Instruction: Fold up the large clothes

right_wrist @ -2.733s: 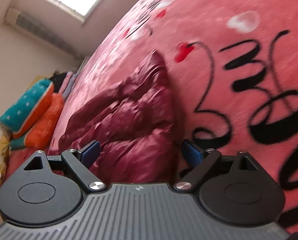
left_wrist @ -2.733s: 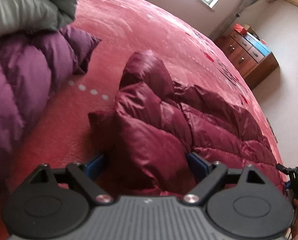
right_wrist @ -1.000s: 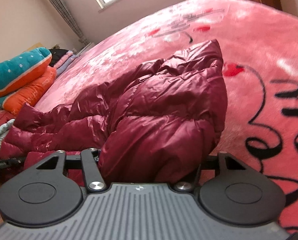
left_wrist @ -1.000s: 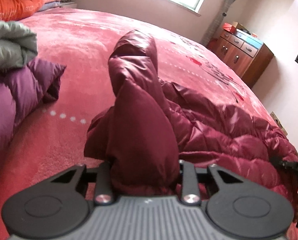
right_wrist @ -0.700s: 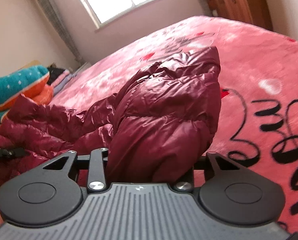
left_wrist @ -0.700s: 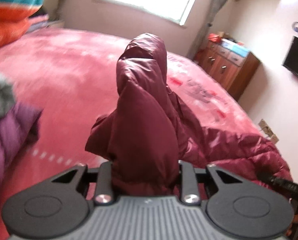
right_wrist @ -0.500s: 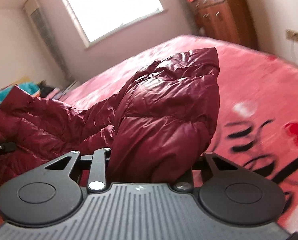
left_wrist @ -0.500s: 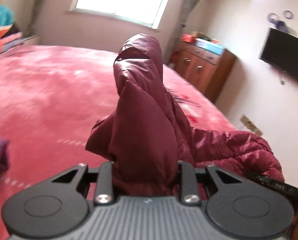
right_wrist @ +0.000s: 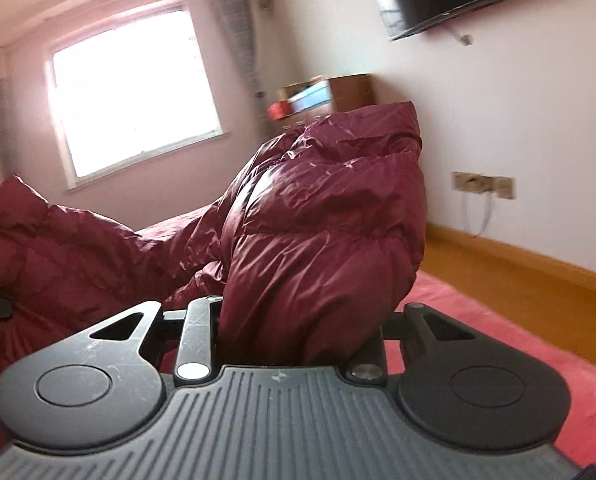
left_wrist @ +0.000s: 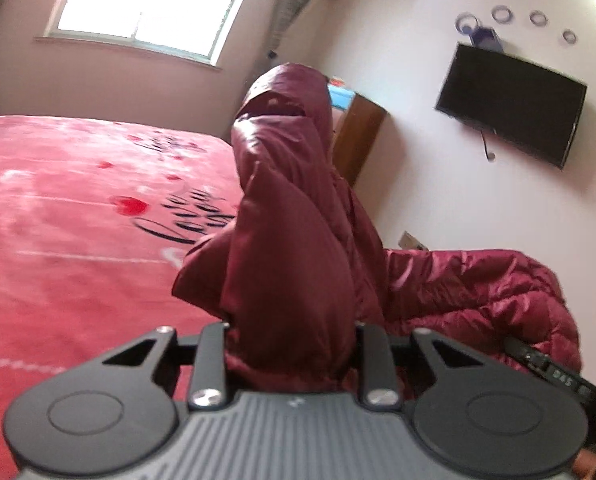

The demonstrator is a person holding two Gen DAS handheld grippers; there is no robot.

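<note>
A dark red puffer jacket is lifted off the pink bed. My left gripper is shut on one bunched end of it, which stands up between the fingers. My right gripper is shut on another padded end of the same jacket. The rest of the jacket hangs between them, to the right in the left wrist view and to the left in the right wrist view. The fingertips are hidden in the fabric.
A wooden dresser stands by the wall past the bed. A black TV hangs on the wall. A bright window is behind. Wooden floor lies beyond the bed edge.
Both grippers closed on the jacket ends and raised them off the bed. The views have swung up and toward the wall with the TV.
</note>
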